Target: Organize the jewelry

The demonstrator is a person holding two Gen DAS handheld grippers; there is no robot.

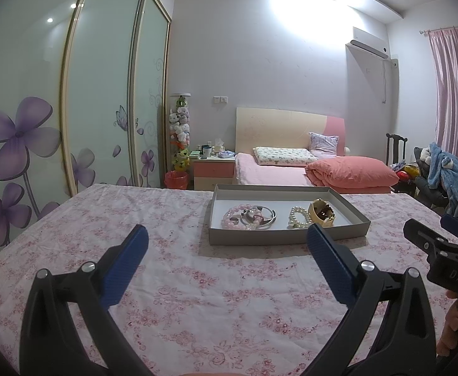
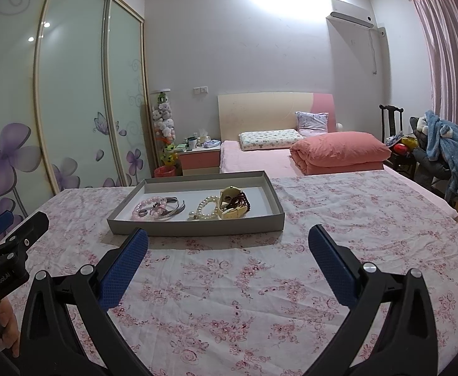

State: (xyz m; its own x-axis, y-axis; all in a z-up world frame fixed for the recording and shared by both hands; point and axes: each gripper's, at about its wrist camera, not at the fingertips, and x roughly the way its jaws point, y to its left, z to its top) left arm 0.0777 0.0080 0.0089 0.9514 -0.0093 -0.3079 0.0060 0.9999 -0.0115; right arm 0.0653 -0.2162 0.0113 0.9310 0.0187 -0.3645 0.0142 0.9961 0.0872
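Grey tray point(image 1: 286, 236) sits on the floral tablecloth point(image 1: 181, 282), holding pink bead bracelet point(image 1: 233, 216), silver bangles point(image 1: 265, 216), pearl bracelet point(image 1: 297, 217). Left gripper point(image 1: 227, 244) and right gripper point(image 2: 229, 244) both spread wide and empty, hovering short of the tray's near wall, touching nothing

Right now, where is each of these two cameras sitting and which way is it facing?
Left wrist: on the left gripper, looking forward over the floral tablecloth at the grey jewelry tray; its open blue fingers, the right gripper and part of a hand show.
Right wrist: on the right gripper, same heading, tray left of centre; its open fingers and the left gripper show.
Shared: tray, pearl bracelet, pink bead bracelet, bed, wardrobe.
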